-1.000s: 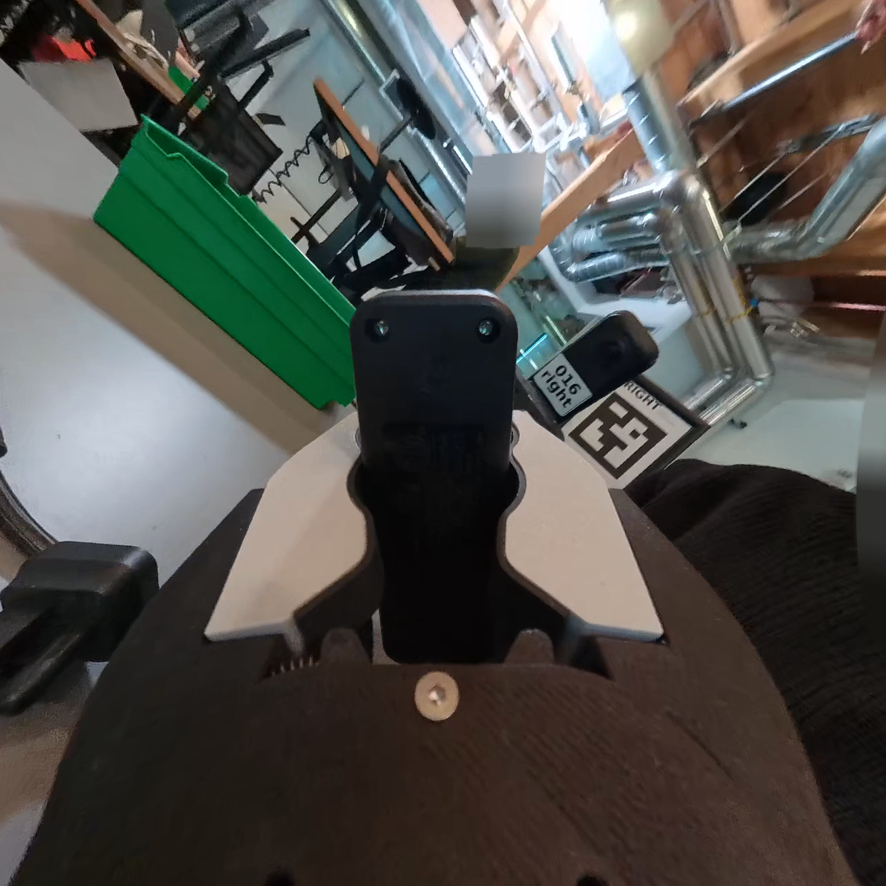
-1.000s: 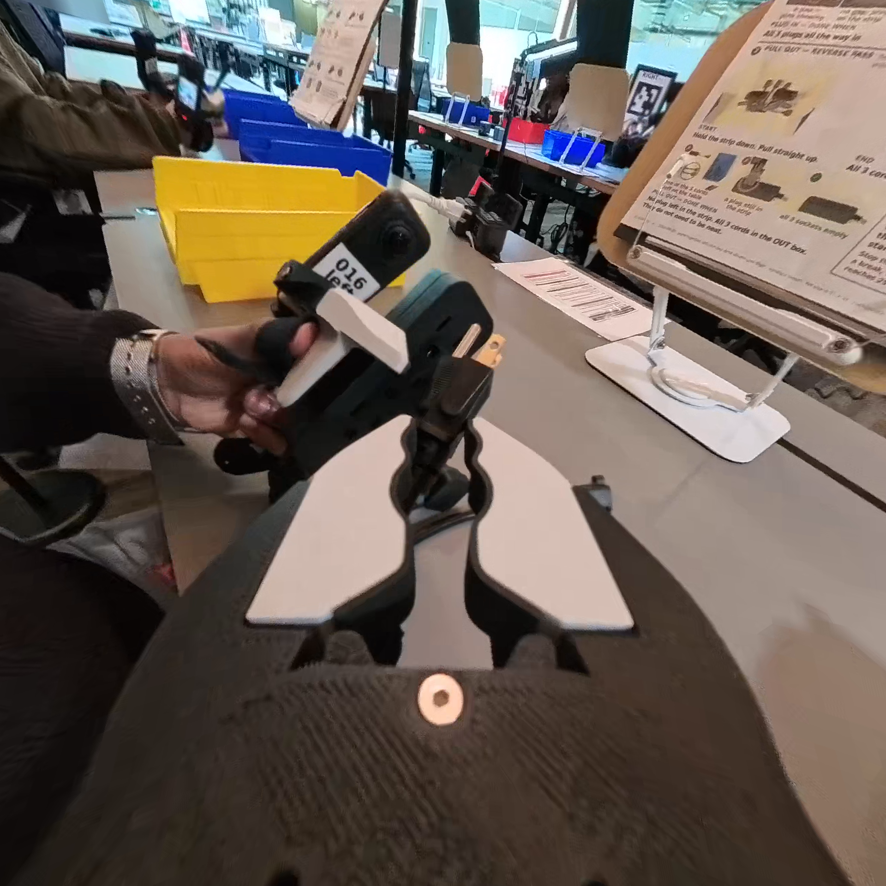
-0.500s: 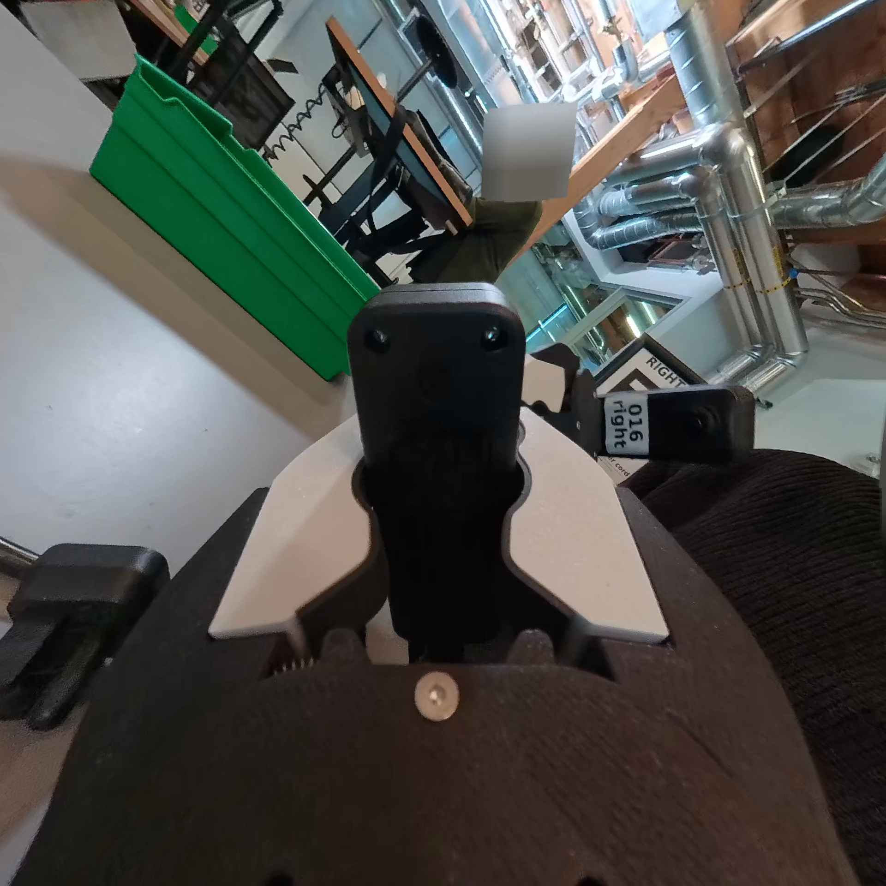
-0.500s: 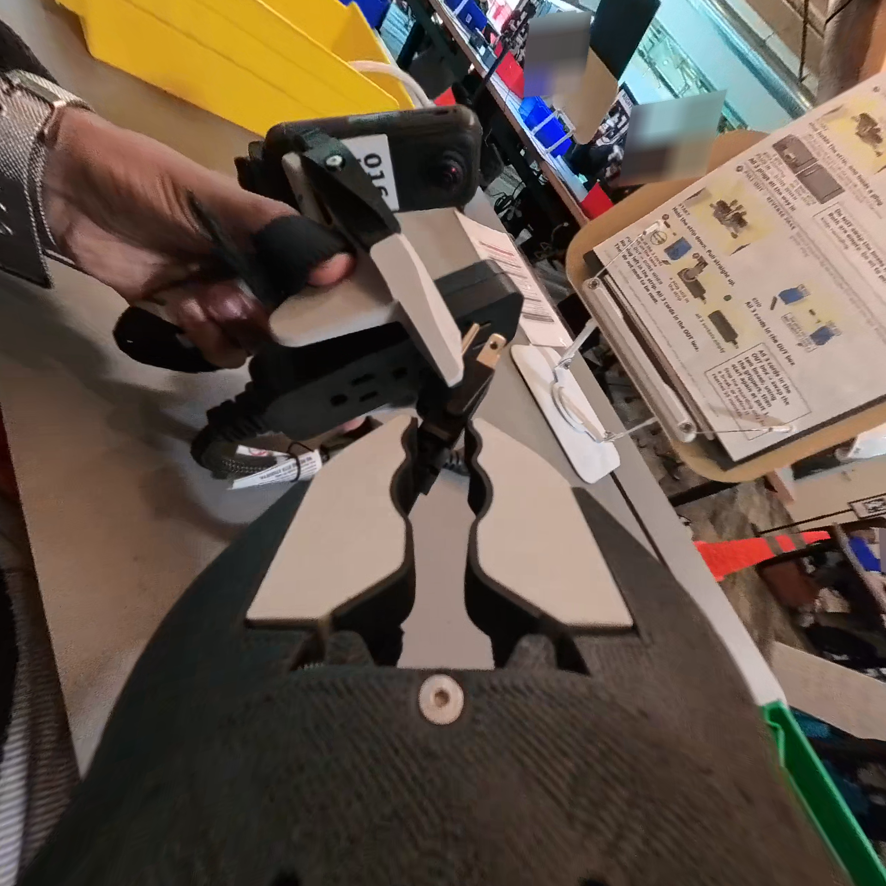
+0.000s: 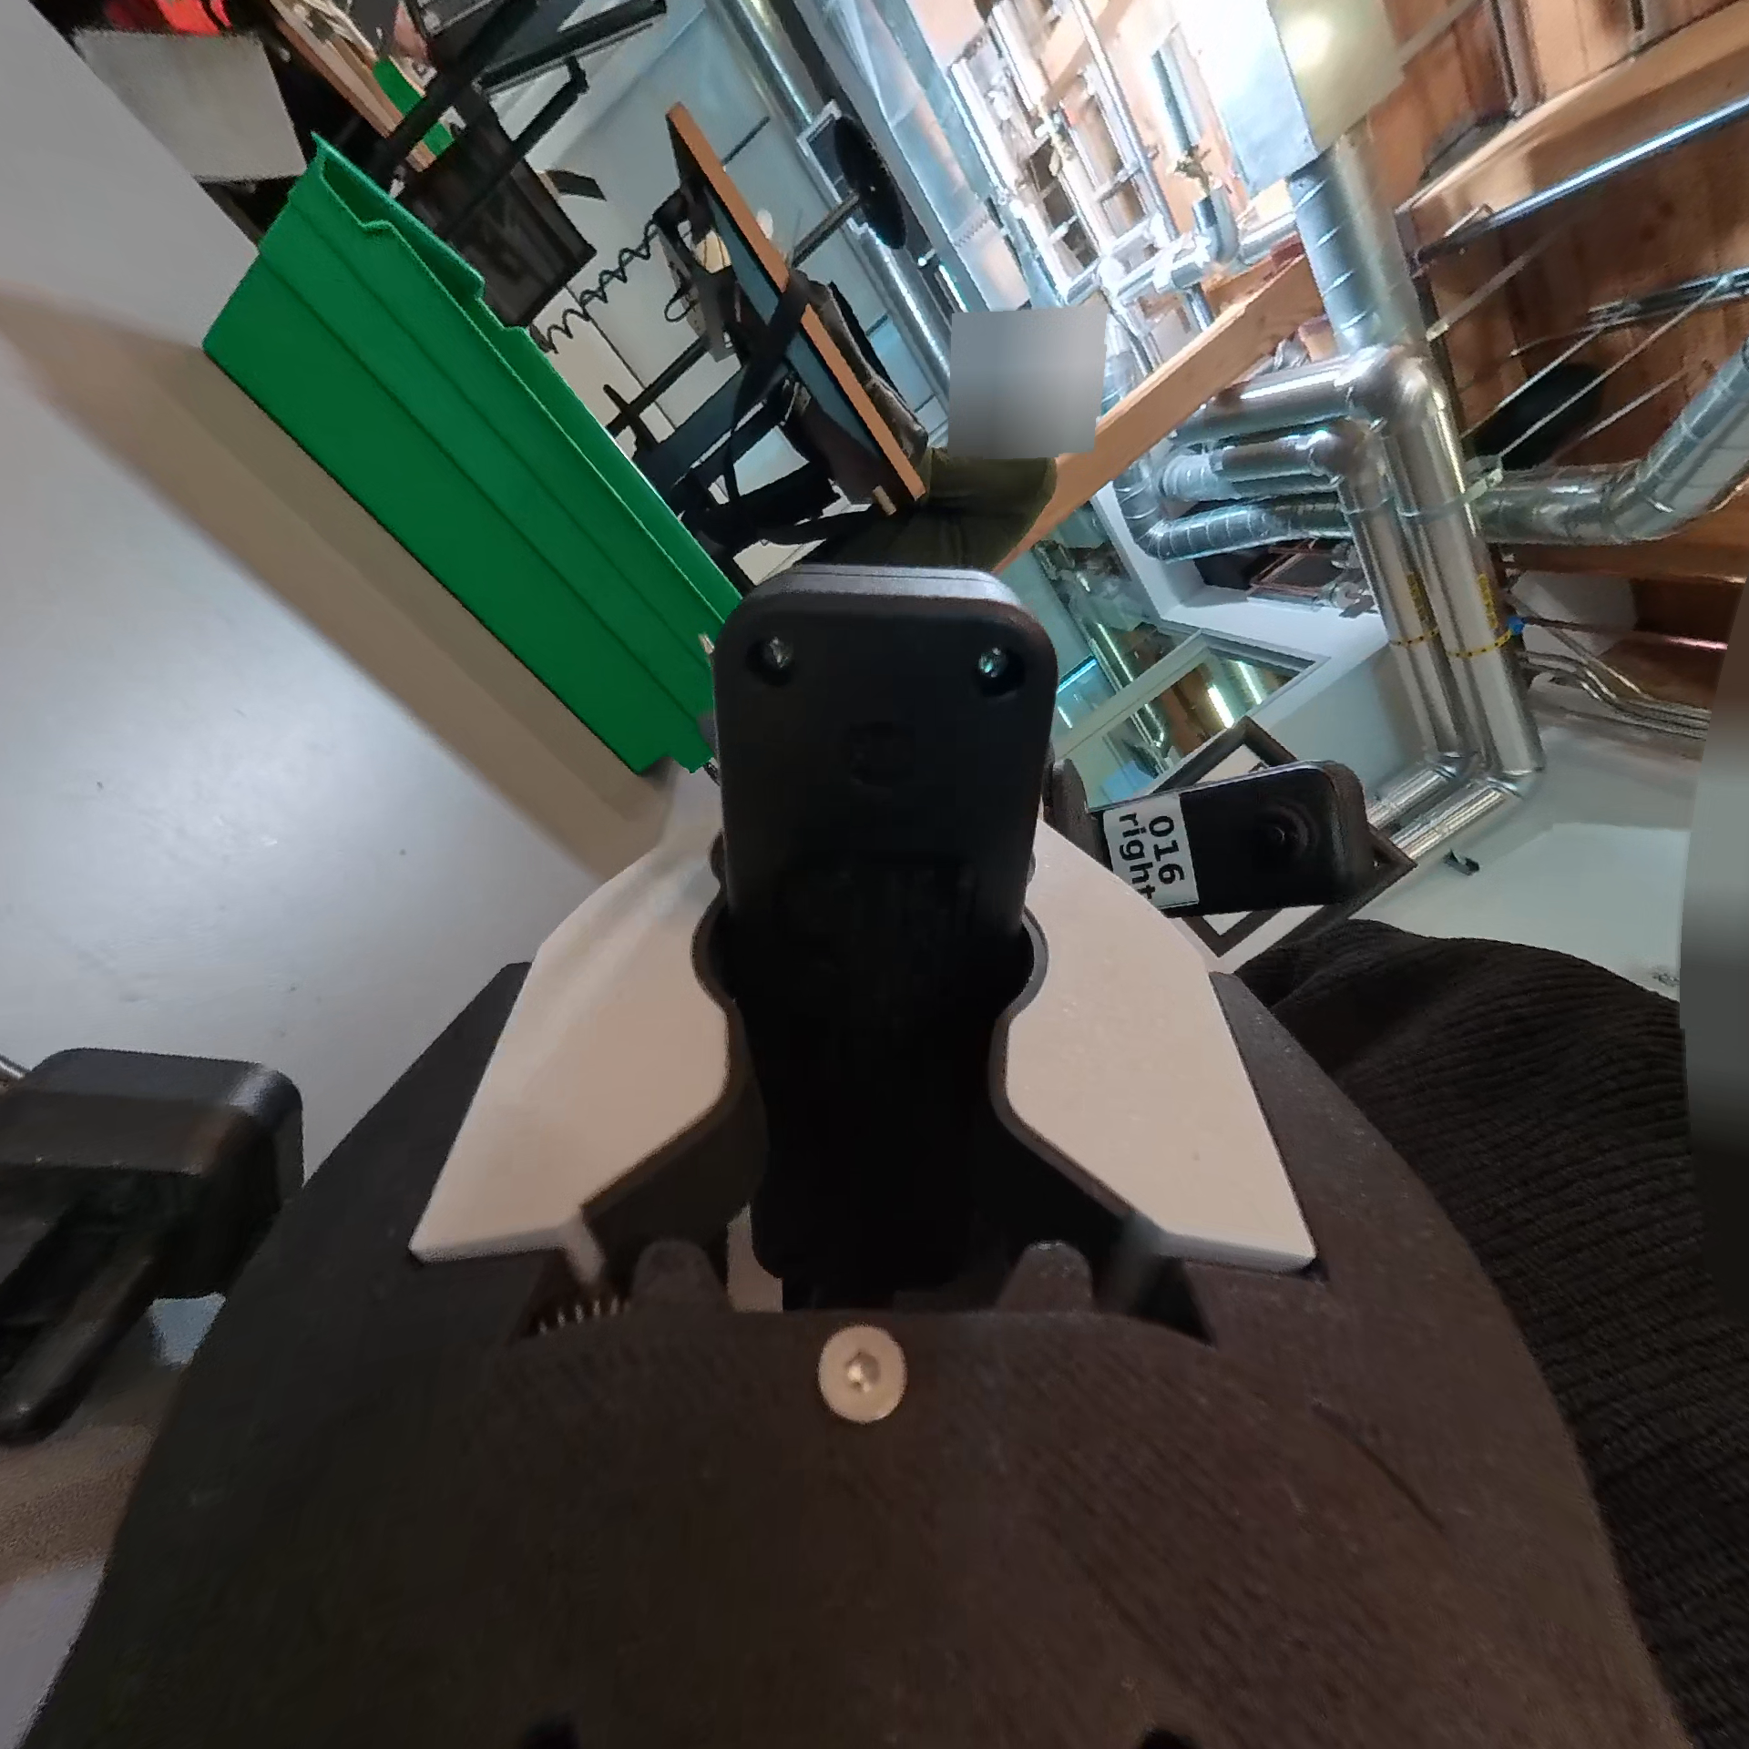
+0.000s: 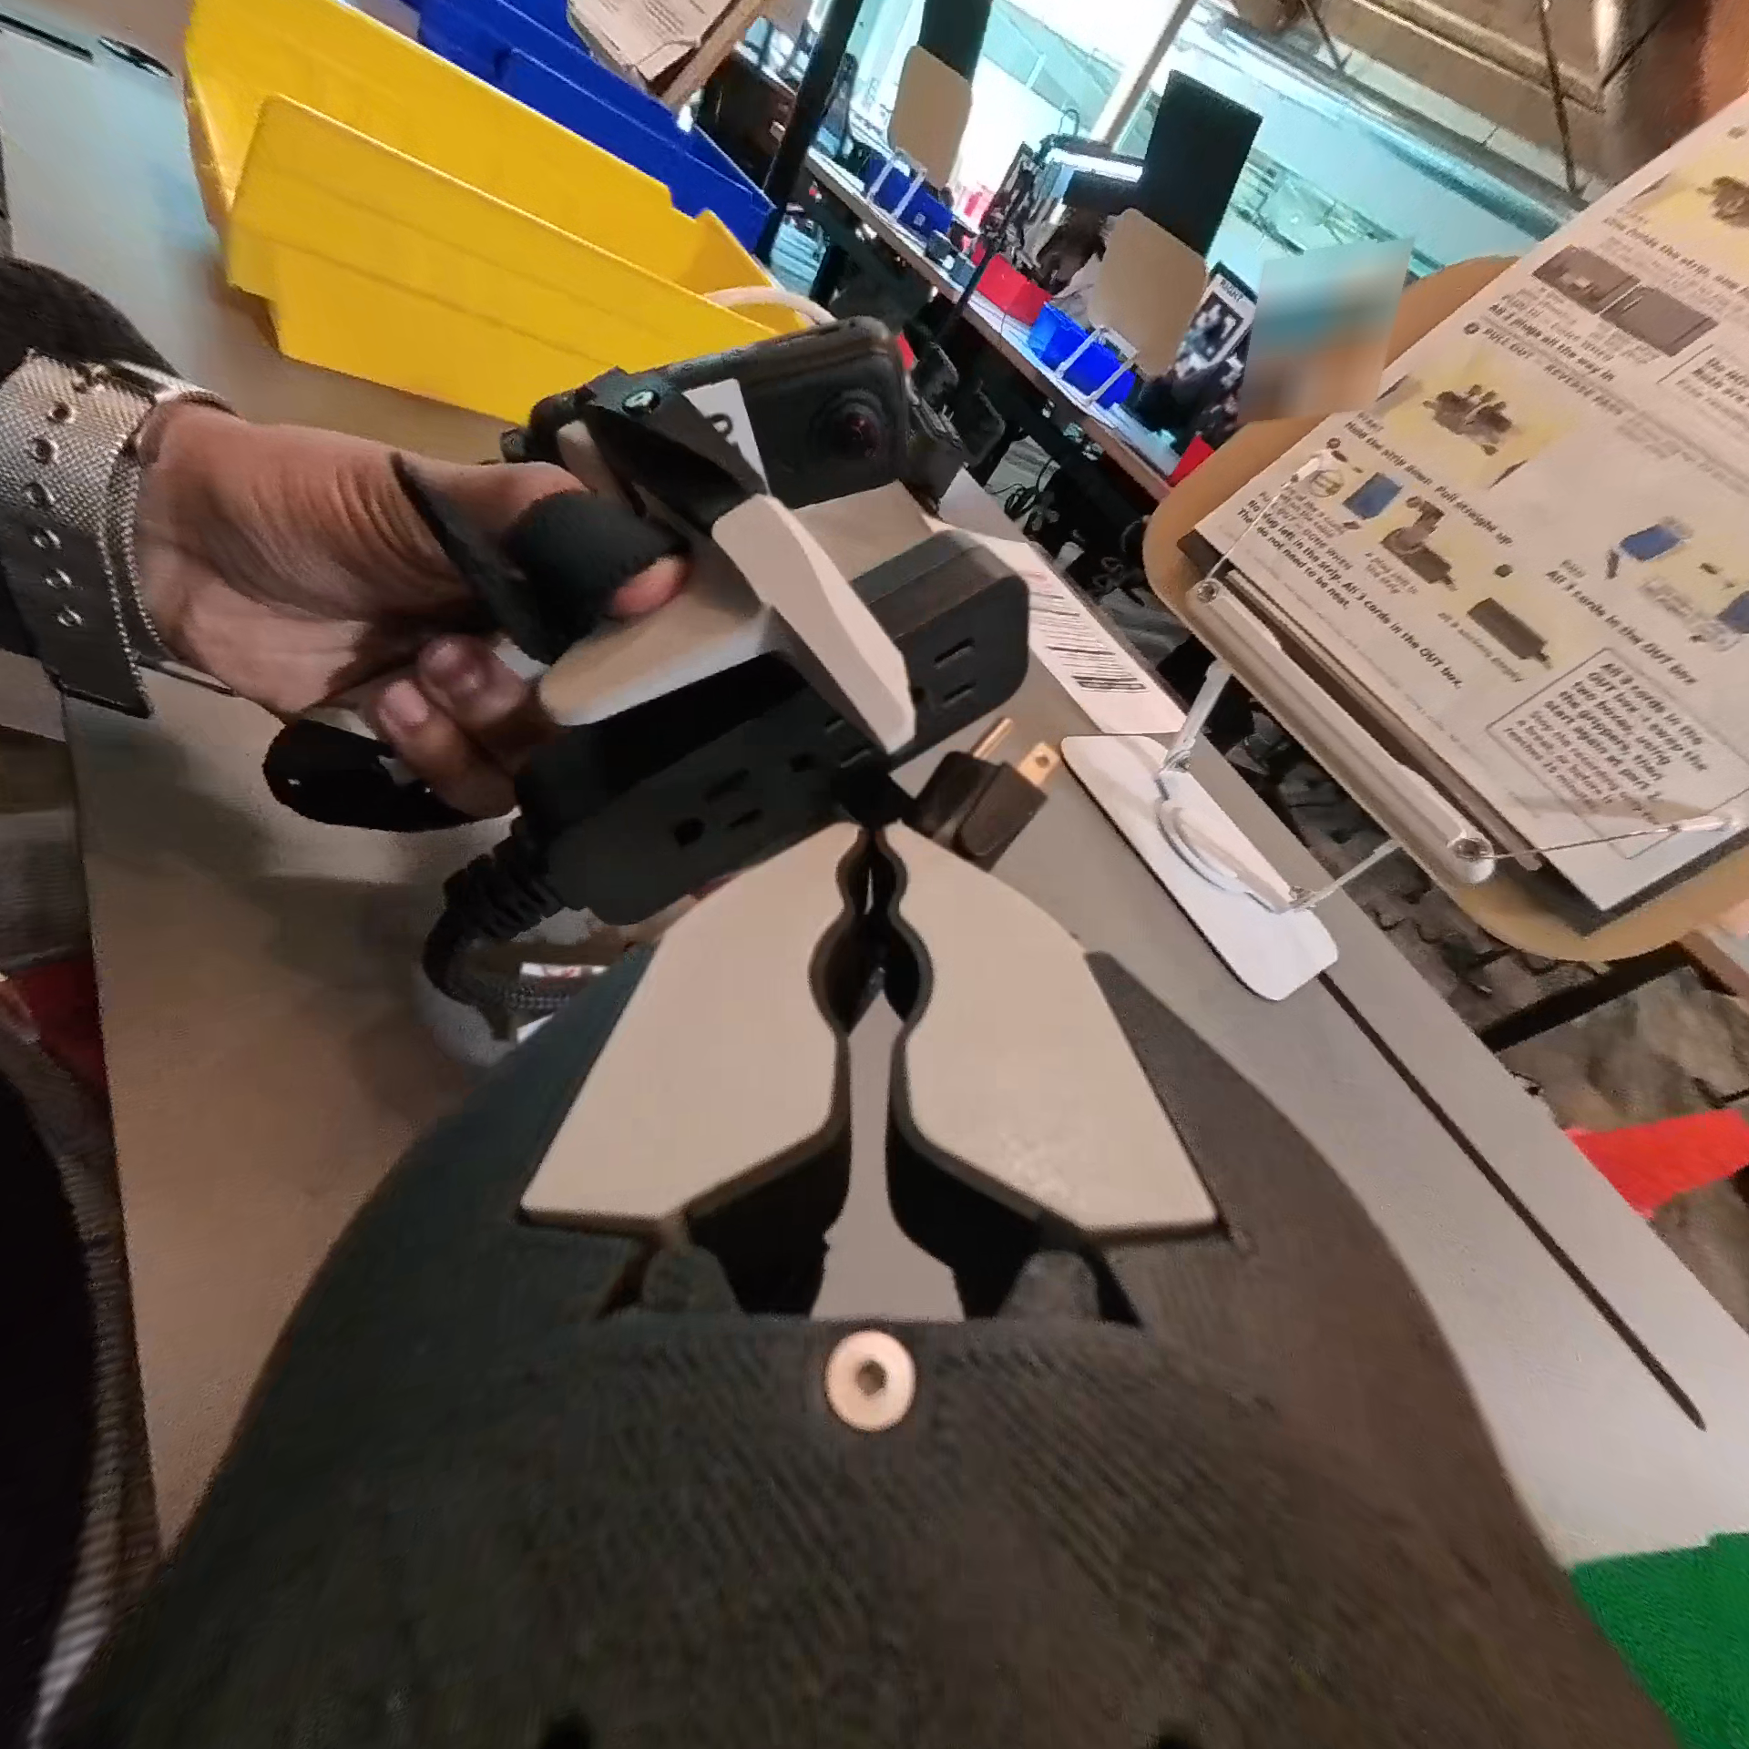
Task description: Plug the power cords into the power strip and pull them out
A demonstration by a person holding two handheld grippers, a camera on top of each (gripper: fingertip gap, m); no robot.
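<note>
Holding the black power strip (image 6: 786, 748) up off the surface (image 6: 284, 994), the left claw (image 5: 875, 909) has its two pale fingers (image 5: 606, 1051) pressed against the strip's sides, so it's clamped on it for sure. In the left wrist view the strip's end cap with two screws sticks up at 12 o'clock between the fingers. From the right wrist view you can see the strip tilted, its socket face turned toward the right claw, with a thick braided cable (image 6: 473, 946) drooping from its end at about 8 o'clock down to the surface.

The right claw (image 6: 869, 852) is nearly shut, pinching the thin neck of a black power cord (image 6: 875, 823) just behind its plug (image 6: 984, 800). The plug hangs just off the strip's socket face at roughly 3 o'clock from it, prongs pointing up and away toward 1 o'clock, not in any socket. Whether the plug body touches the strip's edge, I can't tell, it's super close.

The person's left hand (image 6: 312, 568) grips the left claw's handle, sleeve and wrist strap showing at 9 o'clock. Behind it a stack of yellow bins (image 6: 454, 246) sits on the surface at 11 o'clock, and an instruction sheet on a stand (image 6: 1514, 568) is at 2 o'clock. In the left wrist view a green bin (image 5: 454, 473) sits at 10 o'clock, and another black plug (image 5: 123, 1202) lies at 8 o'clock.
</note>
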